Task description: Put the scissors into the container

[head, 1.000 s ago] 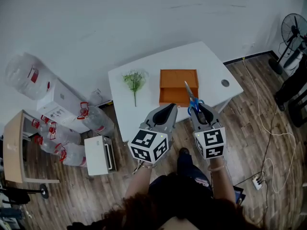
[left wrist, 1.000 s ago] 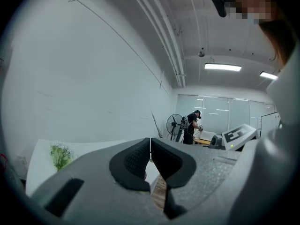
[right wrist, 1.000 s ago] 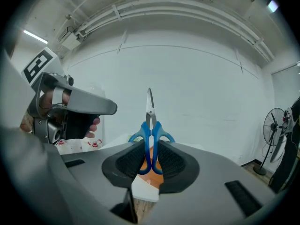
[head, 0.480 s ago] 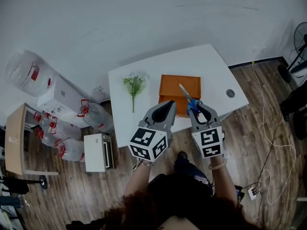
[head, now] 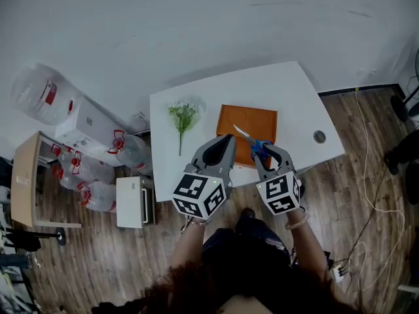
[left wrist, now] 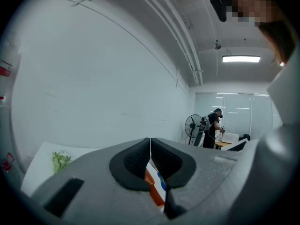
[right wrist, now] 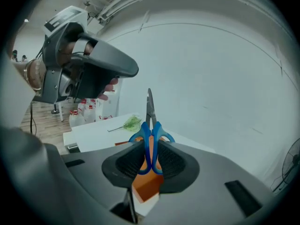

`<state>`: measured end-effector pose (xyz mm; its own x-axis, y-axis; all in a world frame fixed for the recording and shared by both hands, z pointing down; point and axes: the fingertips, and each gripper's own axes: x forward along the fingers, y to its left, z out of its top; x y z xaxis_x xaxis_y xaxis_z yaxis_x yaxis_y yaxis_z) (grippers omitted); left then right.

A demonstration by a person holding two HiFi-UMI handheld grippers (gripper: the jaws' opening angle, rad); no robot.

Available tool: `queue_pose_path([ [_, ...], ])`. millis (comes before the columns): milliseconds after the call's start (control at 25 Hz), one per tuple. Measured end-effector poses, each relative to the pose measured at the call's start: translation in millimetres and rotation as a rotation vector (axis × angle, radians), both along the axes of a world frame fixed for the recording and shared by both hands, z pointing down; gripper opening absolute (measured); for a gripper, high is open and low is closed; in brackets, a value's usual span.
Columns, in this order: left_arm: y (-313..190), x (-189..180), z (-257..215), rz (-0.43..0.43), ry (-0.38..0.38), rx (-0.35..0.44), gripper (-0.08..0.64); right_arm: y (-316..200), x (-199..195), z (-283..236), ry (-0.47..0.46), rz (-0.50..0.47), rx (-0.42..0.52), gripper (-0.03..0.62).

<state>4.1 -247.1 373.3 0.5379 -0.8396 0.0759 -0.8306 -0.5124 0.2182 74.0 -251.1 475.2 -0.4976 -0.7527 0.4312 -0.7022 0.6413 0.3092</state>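
Observation:
The scissors [head: 252,141] have blue handles and steel blades, and my right gripper [head: 265,150] is shut on the handles. In the head view the blades point up-left over the near part of the orange container [head: 247,124], an open shallow box on the white table [head: 294,103]. The right gripper view shows the scissors [right wrist: 150,135] upright between the pads of that gripper [right wrist: 151,165], with the container [right wrist: 147,185] just below. My left gripper [head: 226,141] hovers beside it at the container's near left corner. In its own view the left gripper [left wrist: 150,161] is shut and holds nothing.
A green plant sprig [head: 182,115] lies on the table left of the container, and a cable hole [head: 319,137] is at the right. On the floor at the left are water bottles [head: 39,93], a cardboard box [head: 85,126] and a white unit [head: 134,201]. A person [left wrist: 213,128] stands far off.
Both grippers have moved forward over the table's front edge. The scissors went with the right gripper, sank toward the container, and their blades now tilt more to the left.

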Motion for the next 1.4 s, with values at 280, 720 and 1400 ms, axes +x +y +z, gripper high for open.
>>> queue_pose_path([
  [280, -6.6, -12.1, 11.7, -0.048, -0.015, -0.036, 0.018, -14.6, -4.5, 39.4, 0.085, -0.057, -0.057, 0.080],
  [720, -27.2, -29.5, 23.4, -0.030, -0.021, -0.075, 0.018, -30.5, -17.0, 100.7, 0.228, -0.094, -0.152, 0.080],
  [1400, -53.8, -56.8, 42.6, -0.012, 0.008, -0.132, 0.018, -46.6, -24.3, 170.9, 0.399, -0.126, -0.310, 0.080],
])
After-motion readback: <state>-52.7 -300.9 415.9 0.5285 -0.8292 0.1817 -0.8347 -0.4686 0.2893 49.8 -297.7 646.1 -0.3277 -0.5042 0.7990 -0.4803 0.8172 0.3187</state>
